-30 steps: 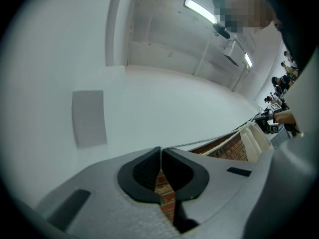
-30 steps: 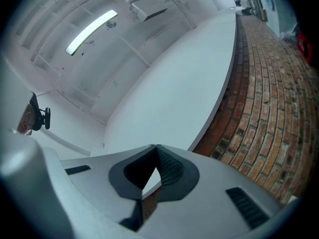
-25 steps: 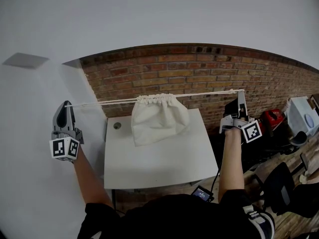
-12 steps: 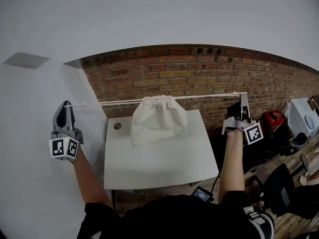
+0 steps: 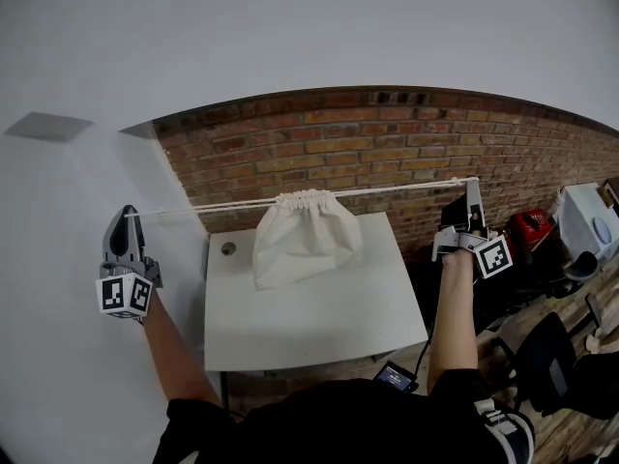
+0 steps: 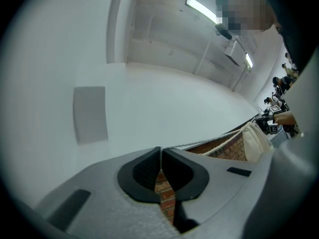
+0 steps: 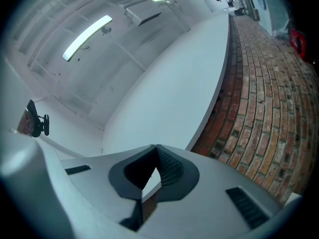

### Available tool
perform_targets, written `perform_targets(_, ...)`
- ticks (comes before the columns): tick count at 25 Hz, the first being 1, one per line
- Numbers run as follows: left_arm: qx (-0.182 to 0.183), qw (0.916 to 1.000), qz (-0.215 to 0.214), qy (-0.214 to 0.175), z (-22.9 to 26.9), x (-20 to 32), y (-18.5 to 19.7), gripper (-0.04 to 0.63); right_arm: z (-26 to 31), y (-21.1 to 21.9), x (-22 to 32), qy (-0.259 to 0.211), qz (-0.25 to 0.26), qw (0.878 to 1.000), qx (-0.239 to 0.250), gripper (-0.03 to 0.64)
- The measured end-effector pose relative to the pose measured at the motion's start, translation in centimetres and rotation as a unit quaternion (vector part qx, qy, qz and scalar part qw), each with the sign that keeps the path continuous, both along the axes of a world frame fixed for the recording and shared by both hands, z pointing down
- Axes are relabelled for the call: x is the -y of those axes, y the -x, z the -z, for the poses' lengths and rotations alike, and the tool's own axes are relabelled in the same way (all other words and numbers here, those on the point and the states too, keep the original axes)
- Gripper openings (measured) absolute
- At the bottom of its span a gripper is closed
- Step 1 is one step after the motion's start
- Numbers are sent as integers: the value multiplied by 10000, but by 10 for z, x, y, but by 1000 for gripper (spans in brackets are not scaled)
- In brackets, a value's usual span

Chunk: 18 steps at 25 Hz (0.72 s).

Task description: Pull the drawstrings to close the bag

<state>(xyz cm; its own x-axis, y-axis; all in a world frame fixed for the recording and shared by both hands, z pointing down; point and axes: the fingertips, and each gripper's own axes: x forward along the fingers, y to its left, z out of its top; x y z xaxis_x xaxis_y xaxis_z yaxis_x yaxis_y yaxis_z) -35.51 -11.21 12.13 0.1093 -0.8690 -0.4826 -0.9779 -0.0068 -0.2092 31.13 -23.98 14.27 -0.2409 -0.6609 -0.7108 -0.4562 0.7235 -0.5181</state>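
A white cloth bag [image 5: 308, 240] hangs above the white table [image 5: 319, 312], its mouth gathered into tight pleats [image 5: 305, 199]. The drawstrings [image 5: 218, 204] run taut and nearly level out of both sides of the mouth. My left gripper [image 5: 127, 215] is raised at the left, shut on the left cord end. In the left gripper view that cord [image 6: 222, 142] leaves the closed jaws [image 6: 160, 151] toward the bag [image 6: 255, 141]. My right gripper [image 5: 472, 182] is raised at the right, shut on the right cord end [image 5: 406, 188]. In the right gripper view the jaws [image 7: 155, 148] stand closed against a white wall.
A brick wall [image 5: 368, 148] stands behind the table, and a white wall [image 5: 58, 288] lies to the left. The tabletop has a small round hole [image 5: 228, 247]. A red object [image 5: 529, 228], a white appliance [image 5: 588, 222] and a black chair [image 5: 546, 356] stand at the right.
The bag's mouth has bunched tighter and the bag has shifted slightly left. The right gripper has edged a little outward to the right; both grips stay as they were.
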Motion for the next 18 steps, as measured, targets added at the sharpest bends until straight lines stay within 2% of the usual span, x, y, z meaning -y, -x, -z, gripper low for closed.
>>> perform_targets(7,-38,9999,-69,-78,7,-5,-5,18,2,-5,0,-47,-30,10000,-76,3)
perform_targets(11,-108,9996,-185,-174,13,-11,-8,18,14,-1,-4,-149,-58,9988,-472,5)
perform_targets(15,-29,9995,-315,-35,9,-8,-9,20,24,0,-4,-209,-23,9970,-743,5)
perform_targets(18,-81,9992,-401,15,9,-8,-11,20,27,4,-4,-246,-41,9934,-1118,5)
